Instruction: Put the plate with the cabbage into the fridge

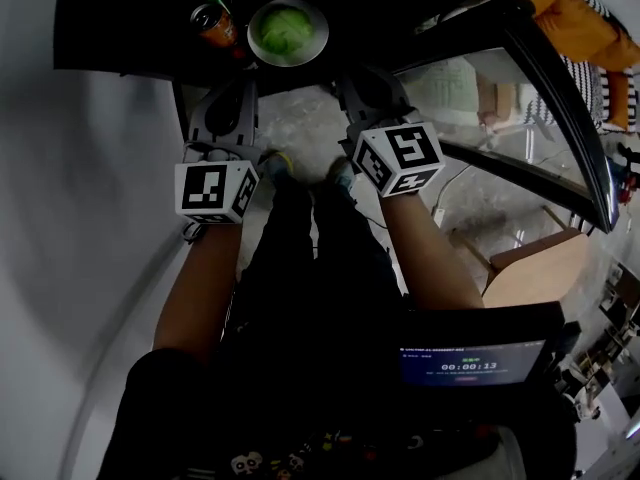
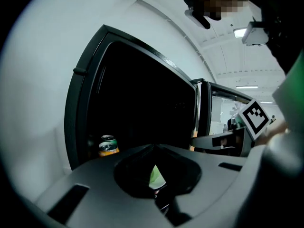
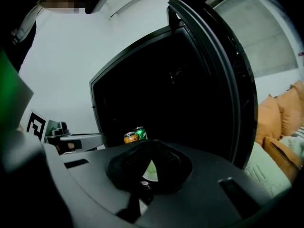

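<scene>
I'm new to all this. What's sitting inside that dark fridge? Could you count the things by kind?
Drink cans: 2, an orange can and a green can
Plates: 1, a round grey plate
Vegetables: 1, a pale green cabbage on that plate
Total: 4

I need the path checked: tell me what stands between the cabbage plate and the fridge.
Nothing visible. The round grey plate of green cabbage already lies inside the open black fridge, beside two drink cans.
</scene>
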The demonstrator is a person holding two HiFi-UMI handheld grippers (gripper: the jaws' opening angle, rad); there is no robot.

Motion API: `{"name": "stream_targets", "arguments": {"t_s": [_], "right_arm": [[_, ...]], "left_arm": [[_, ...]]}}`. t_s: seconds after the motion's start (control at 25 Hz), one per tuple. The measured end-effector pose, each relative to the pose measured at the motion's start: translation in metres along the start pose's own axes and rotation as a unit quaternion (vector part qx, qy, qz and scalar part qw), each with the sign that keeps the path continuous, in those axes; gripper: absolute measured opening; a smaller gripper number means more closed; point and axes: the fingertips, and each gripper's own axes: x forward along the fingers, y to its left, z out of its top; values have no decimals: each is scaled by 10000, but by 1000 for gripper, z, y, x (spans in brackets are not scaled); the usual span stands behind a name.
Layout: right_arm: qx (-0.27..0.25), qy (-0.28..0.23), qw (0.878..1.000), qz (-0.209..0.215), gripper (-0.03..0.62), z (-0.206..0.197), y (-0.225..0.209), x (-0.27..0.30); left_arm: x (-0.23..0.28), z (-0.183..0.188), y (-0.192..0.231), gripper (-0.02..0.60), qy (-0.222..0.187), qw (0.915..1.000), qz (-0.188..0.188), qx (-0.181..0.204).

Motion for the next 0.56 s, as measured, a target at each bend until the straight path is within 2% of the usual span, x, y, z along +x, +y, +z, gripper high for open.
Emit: {"name": "stream_targets", "arguments": {"t_s": [0.12, 0.2, 0.36, 0.56], "right_arm": [[-56, -79, 9999, -28, 5, 31, -1, -11], [-144, -101, 9998, -12, 4, 44, 7, -2], [-290, -117, 9995, 27, 3, 26, 17, 27], [-303, -106, 9995, 19, 5, 11, 8, 17]], "left_arm": [[-6, 35, -14, 2, -69, 9999, -36, 111], [-7, 50, -5, 2, -112, 9998, -54, 144], [0, 30, 28, 2, -232, 9997, -73, 78], [3, 18, 15, 2, -293, 9995, -134, 73]]}}
